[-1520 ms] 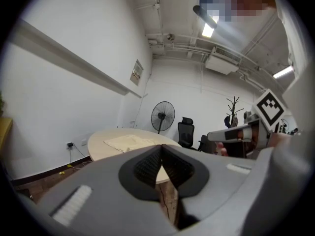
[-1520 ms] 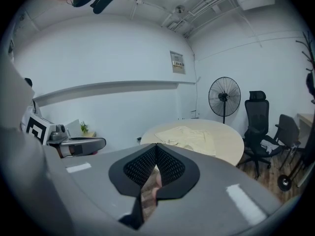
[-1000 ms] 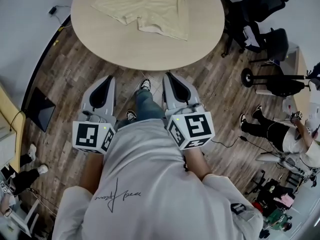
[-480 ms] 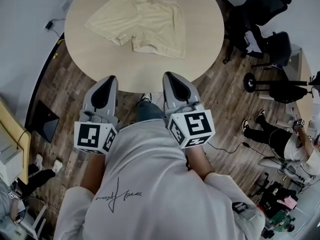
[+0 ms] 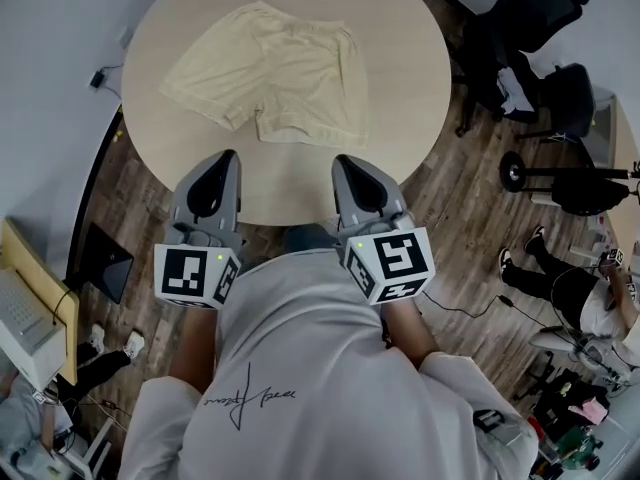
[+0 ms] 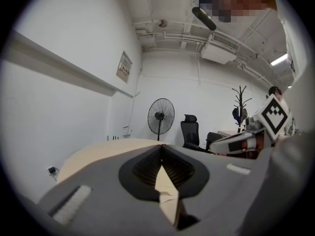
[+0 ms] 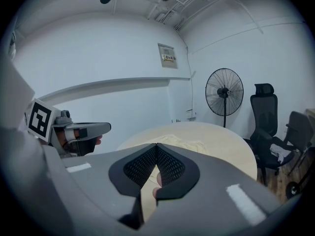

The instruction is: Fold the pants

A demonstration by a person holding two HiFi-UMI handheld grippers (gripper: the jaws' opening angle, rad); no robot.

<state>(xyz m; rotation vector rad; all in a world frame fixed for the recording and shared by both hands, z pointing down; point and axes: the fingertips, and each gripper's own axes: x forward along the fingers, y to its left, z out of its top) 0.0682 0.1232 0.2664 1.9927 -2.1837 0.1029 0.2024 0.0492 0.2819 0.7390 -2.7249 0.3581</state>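
A pair of pale cream shorts (image 5: 268,76) lies spread flat on the round beige table (image 5: 400,98), waistband away from me, legs toward me. My left gripper (image 5: 222,156) hangs over the table's near edge, shut and empty, a little short of the left leg hem. My right gripper (image 5: 345,160) is level with it, also shut and empty, just short of the right leg hem. In the right gripper view the shorts (image 7: 184,144) show past the closed jaws, with the left gripper (image 7: 106,127) off to the side. From the left gripper view only the table top (image 6: 106,149) shows.
Black office chairs (image 5: 530,58) stand right of the table, and a standing fan (image 7: 224,93) beyond it. People sit on the wood floor at the right (image 5: 560,268). A desk (image 5: 25,318) is at the left. A white wall runs close behind the table.
Both grippers have moved forward toward the table, from over the floor to its near edge. The shorts lie as before. Both stay shut.
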